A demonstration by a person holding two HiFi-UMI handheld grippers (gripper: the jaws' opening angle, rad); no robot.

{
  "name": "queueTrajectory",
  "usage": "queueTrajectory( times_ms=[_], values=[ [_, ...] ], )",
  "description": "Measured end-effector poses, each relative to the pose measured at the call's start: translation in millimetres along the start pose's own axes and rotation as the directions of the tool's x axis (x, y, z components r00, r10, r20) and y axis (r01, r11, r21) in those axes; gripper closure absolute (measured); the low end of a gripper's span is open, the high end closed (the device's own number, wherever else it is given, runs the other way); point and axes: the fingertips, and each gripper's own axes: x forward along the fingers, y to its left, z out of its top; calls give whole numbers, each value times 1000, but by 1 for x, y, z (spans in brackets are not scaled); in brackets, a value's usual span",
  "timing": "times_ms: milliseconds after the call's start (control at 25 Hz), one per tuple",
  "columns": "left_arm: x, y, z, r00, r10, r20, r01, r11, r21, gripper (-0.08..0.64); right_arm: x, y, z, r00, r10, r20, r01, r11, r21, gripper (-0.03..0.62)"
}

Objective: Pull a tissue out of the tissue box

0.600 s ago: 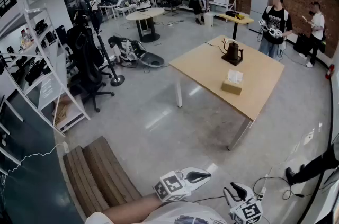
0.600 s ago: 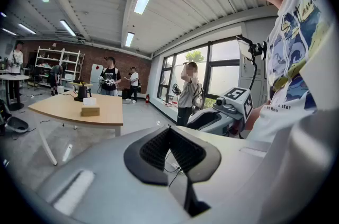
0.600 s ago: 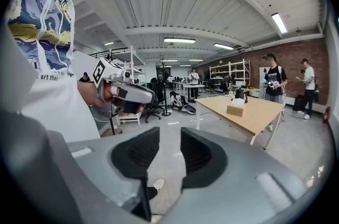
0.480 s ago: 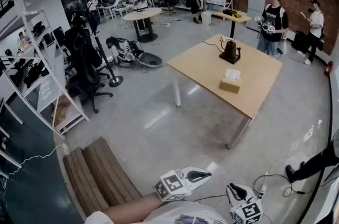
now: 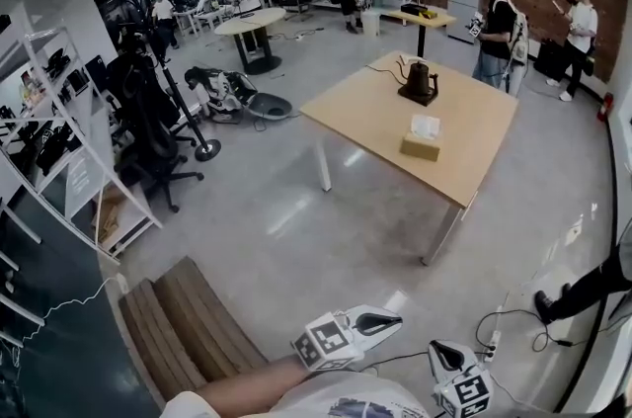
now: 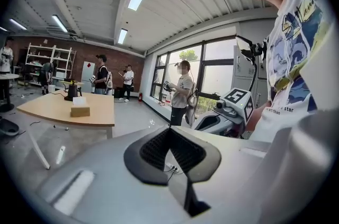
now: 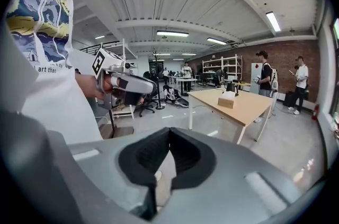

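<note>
The tissue box [image 5: 421, 147] is tan, with a white tissue [image 5: 426, 125] sticking up from it. It stands on a wooden table [image 5: 375, 115] several steps away across the room, and both gripper views show it small and distant [image 6: 80, 110] [image 7: 227, 101]. My left gripper [image 5: 390, 320] and right gripper [image 5: 442, 353] are held low by my body at the bottom edge of the head view. Each has its jaws together on nothing. The left gripper [image 7: 139, 85] shows in the right gripper view, and the right gripper [image 6: 214, 121] in the left gripper view.
A black kettle on a base [image 5: 419, 81] stands on the table behind the box. Two people [image 5: 494, 21] stand past the table. A wooden bench [image 5: 188, 327] is at my lower left, and an office chair [image 5: 148, 134] and shelves [image 5: 49, 149] at left. Cables [image 5: 513, 327] lie on the floor at right.
The head view has shifted slightly, so the table and box sit a little further left and higher in the picture. Both grippers stay low and shut.
</note>
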Motion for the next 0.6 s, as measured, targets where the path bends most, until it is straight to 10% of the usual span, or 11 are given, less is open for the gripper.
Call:
queueTrajectory(
  times_ms=[600],
  values=[
    [-22, 31, -5, 997, 82, 4, -82, 996, -43, 558, 37, -4, 20, 995, 96, 6, -96, 995, 1, 589]
  ],
)
